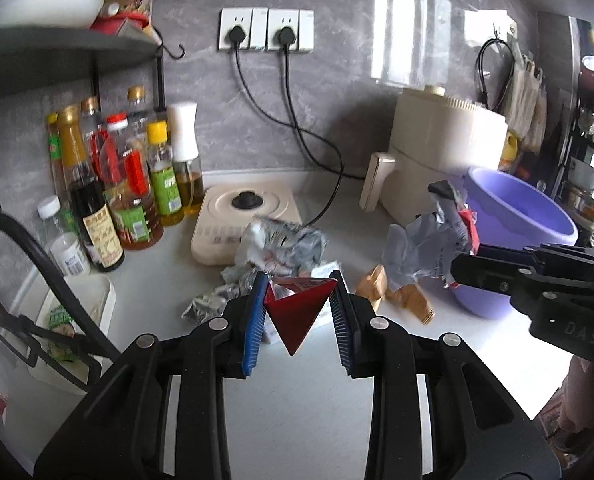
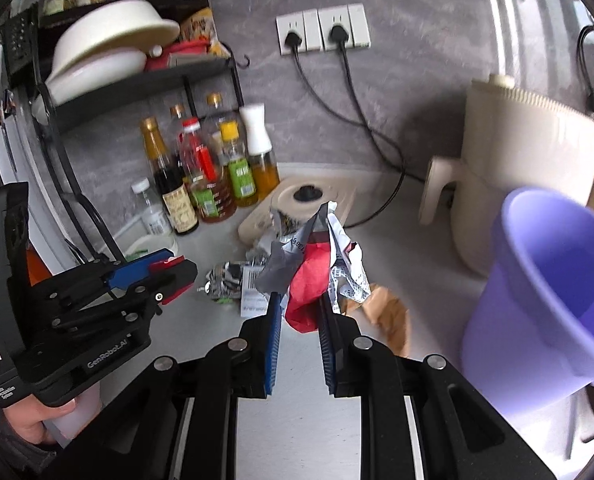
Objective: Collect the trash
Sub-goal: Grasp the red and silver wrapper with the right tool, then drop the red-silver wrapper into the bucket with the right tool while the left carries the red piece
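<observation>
The left gripper (image 2: pixel 169 276), seen at 9 o'clock from the right wrist, bears "GenRobot.AI" in white on its black body, with small white print lower on the handle, too small to read. The right gripper (image 1: pixel 463 276), at 3 o'clock in the left wrist view, shows the white letters "DAS" on its body. The crumpled wrapper (image 2: pixel 297 256) clamped in the right gripper carries dark digits, about "138", blurred. Bottle labels (image 1: pixel 101 236) at 9 o'clock are illegible.

A: The red wrapper (image 1: pixel 293 314) looks like glossy foil, and the crumpled wrapper (image 2: pixel 311 264) is silvery and creased.

B: Lower right, the purple bucket (image 2: pixel 549 280) is smooth plastic; the bench (image 1: pixel 297 408) is pale matt.
</observation>
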Motion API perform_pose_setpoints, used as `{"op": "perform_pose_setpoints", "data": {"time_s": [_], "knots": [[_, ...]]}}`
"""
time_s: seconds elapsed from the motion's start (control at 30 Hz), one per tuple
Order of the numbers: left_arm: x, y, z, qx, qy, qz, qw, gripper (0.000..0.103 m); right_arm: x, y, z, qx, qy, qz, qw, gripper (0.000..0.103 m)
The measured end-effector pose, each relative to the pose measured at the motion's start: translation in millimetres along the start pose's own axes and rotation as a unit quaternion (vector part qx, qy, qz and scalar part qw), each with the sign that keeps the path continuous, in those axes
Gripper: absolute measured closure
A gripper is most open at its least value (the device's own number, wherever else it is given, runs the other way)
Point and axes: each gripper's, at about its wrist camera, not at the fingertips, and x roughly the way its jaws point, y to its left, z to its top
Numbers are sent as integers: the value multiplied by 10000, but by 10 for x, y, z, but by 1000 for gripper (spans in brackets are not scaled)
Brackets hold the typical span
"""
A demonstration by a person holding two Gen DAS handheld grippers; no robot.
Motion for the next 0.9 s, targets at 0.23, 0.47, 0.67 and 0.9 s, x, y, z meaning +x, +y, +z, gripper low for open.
{"op": "perform_pose_setpoints", "data": {"time_s": [0.23, 0.47, 0.67, 0.9], "knots": [[-65, -243, 129, 59, -168, -19, 9998, 72, -296, -180, 102, 62, -250, -5, 9997, 85], [-96, -562, 215, 171, -284, -50, 9994, 72, -553, -472, 118, 131, -443, -84, 9989, 85], [-79, -823, 300, 276, -330, -86, 9990, 72, -705, -732, 122, 190, -579, -220, 9979, 85], [-36, -1134, 412, 439, -392, -144, 9982, 72, -817, -1075, 120, 329, -692, -338, 9965, 85]]}}
